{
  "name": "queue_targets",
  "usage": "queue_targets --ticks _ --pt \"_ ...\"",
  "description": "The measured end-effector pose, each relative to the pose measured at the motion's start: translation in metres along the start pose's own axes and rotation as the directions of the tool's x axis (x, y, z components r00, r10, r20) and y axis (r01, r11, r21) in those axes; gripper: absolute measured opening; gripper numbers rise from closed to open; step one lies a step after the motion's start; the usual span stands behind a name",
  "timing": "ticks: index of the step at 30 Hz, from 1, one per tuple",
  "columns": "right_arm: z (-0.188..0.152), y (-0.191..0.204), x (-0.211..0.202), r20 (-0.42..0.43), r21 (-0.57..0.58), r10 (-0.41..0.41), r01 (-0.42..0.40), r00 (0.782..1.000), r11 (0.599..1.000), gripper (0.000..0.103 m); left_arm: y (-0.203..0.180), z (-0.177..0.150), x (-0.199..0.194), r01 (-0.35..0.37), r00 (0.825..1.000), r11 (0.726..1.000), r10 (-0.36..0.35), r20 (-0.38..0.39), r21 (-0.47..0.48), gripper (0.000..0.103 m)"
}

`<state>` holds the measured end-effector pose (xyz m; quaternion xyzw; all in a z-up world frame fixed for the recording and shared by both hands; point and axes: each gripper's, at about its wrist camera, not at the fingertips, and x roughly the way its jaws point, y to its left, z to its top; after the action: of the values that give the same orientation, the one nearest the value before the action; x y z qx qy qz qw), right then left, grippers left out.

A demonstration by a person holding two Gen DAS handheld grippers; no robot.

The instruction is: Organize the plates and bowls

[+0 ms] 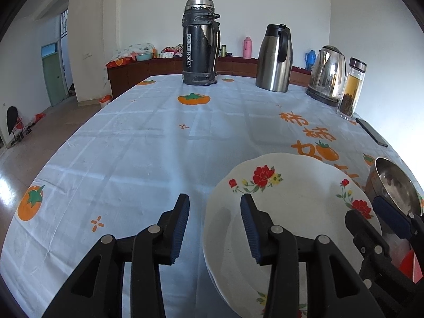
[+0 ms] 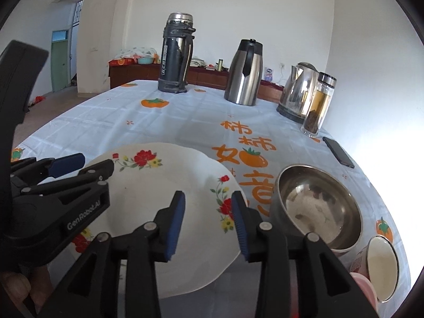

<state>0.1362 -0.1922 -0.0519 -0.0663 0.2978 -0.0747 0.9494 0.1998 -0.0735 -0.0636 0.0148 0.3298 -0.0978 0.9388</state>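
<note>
Blue-padded jaws stand spread and empty on both tools. The left gripper [image 1: 214, 228] straddles the near-left rim of the white floral ceramic plate [image 1: 291, 212], one finger off the rim over the persimmon-print tablecloth [image 1: 119, 145], the other above the plate. The right gripper [image 2: 208, 222] hangs over the plate's right edge, just left of the round stainless steel bowl [image 2: 318, 206], so it looks better placed for the bowl. A small white cup [image 2: 381, 265] lies near-right. Flasks and a kettle stand far off.
</note>
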Motion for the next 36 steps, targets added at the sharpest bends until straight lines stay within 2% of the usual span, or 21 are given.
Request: queue_targets --ticks 3,6,15,17,23,25,27,29,34,36 --pt "0.0 -0.005 0.003 -0.014 0.028 0.013 -0.013 1.0 1.0 0.036 0.0 0.0 0.0 0.001 1.0 1.0 -0.001 -0.003 0.001 0.045" --pt "0.0 -0.005 0.002 -0.011 0.03 0.014 -0.013 1.0 0.999 0.037 0.0 0.0 -0.003 0.0 1.0 1.0 0.0 0.006 -0.001 0.052" --pt "0.0 -0.002 -0.006 0.033 0.011 0.029 -0.03 0.999 0.999 0.04 0.007 0.0 -0.004 -0.012 1.0 0.999 0.013 0.015 -0.039 0.052" --pt "-0.002 -0.006 -0.017 0.078 0.026 0.057 -0.06 0.995 0.998 0.041 0.009 0.0 -0.004 -0.014 1.0 0.999 0.015 0.014 -0.051 0.056" --pt "-0.005 -0.012 -0.057 0.102 0.021 0.16 -0.162 0.982 0.986 0.041 0.009 0.0 -0.005 -0.013 1.0 0.999 0.014 0.018 -0.051 0.068" --pt "-0.005 -0.019 -0.071 0.109 0.018 0.175 -0.178 0.979 0.984 0.041 0.008 0.0 -0.001 -0.013 1.0 0.999 0.012 -0.005 -0.041 0.069" --pt "-0.007 -0.03 -0.083 0.113 0.022 0.192 -0.195 0.975 0.98 0.043 0.001 -0.004 0.001 -0.052 0.998 0.999 0.052 -0.045 0.01 0.069" --pt "-0.01 -0.043 -0.094 0.122 0.022 0.192 -0.196 0.974 0.98 0.045 -0.003 -0.009 -0.006 -0.084 0.995 0.996 0.086 -0.05 0.041 0.069" --pt "-0.029 -0.086 -0.119 0.13 0.055 0.182 -0.19 0.975 0.98 0.049 -0.011 -0.021 -0.047 -0.127 0.991 0.99 0.129 -0.03 0.061 0.068" --pt "-0.038 -0.107 -0.127 0.128 0.081 0.167 -0.178 0.978 0.981 0.049 -0.017 -0.023 -0.067 -0.117 0.993 0.991 0.118 -0.019 0.063 0.068"
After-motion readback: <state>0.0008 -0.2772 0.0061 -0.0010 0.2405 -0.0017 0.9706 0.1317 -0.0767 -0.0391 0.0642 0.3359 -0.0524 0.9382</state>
